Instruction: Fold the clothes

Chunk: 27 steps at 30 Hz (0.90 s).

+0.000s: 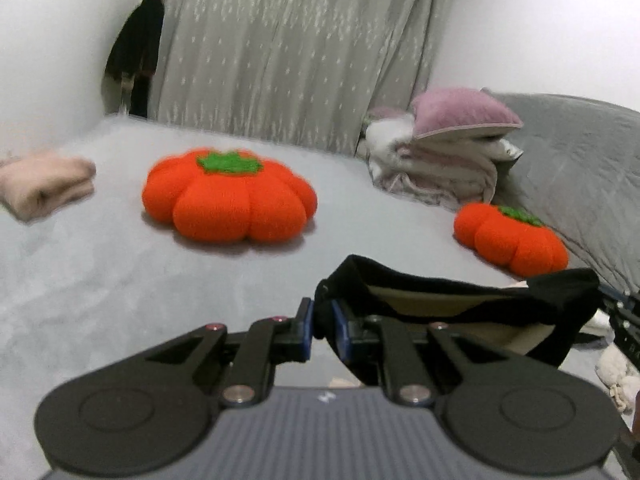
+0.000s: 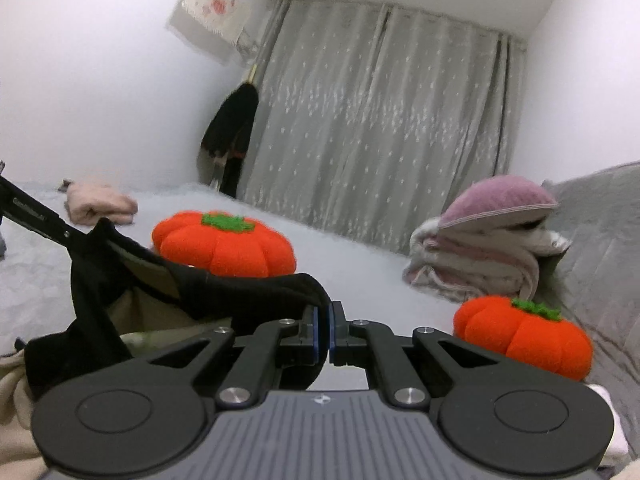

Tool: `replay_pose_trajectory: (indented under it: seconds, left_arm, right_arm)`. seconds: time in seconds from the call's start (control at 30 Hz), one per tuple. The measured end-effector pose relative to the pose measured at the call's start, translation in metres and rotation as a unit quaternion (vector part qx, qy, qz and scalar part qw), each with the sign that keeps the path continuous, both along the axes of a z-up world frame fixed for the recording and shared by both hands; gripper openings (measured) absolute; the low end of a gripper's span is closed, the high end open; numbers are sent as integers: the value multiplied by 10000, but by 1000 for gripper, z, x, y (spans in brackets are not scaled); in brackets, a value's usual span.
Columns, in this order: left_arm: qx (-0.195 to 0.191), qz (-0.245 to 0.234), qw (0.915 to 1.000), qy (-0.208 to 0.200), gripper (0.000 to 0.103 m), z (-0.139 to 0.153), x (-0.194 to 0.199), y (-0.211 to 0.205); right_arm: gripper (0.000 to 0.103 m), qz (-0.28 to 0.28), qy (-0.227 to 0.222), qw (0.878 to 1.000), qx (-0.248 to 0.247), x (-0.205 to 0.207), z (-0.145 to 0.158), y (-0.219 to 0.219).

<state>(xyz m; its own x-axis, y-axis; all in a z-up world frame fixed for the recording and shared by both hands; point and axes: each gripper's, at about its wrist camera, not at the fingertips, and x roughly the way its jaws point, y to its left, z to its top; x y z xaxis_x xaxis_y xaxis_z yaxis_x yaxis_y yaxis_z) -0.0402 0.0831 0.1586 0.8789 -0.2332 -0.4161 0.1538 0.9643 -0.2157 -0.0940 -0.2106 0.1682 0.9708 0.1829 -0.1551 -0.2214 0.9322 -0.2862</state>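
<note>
Above the grey bed [image 1: 100, 280], each gripper, left [image 1: 322, 326] and right [image 2: 324, 330], pinches the black garment [image 1: 460, 292].

Bed: a wide bed covered in a soft pale grey sheet [image 1: 100, 288], reaching back to the curtain.
Centre: a large round orange knitted pumpkin cushion with a green top [image 1: 229, 197] lies flat on the sheet.
Right: a smaller orange pumpkin cushion [image 1: 512, 240] lies near a grey quilted blanket [image 1: 572, 168].
Far right: a folded pile of white and pink bedding [image 1: 436, 168], a mauve pillow [image 1: 464, 114] on top.
Left: a folded pale pink fuzzy garment [image 1: 44, 184].
</note>
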Motion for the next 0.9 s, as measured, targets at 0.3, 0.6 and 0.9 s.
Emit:
replay_pose_trajectory:
  seconds: [0.3,0.6,0.9]
  left_arm:
    - [-379,89,9912,-1262,11,57,-36,-2]
    - [-623,176,9641,-2575,11,105,-76,-9]
    - [-582,182,9627,-2637,11,112,-73,-26]
  right_arm:
    - [4,-336,-1367,9897,-277,-29,30,12]
    - [4,-592,-2565,9641,-346,-66,61,25]
    - [4,-835,-2882,9536,-241,-72,67,30]
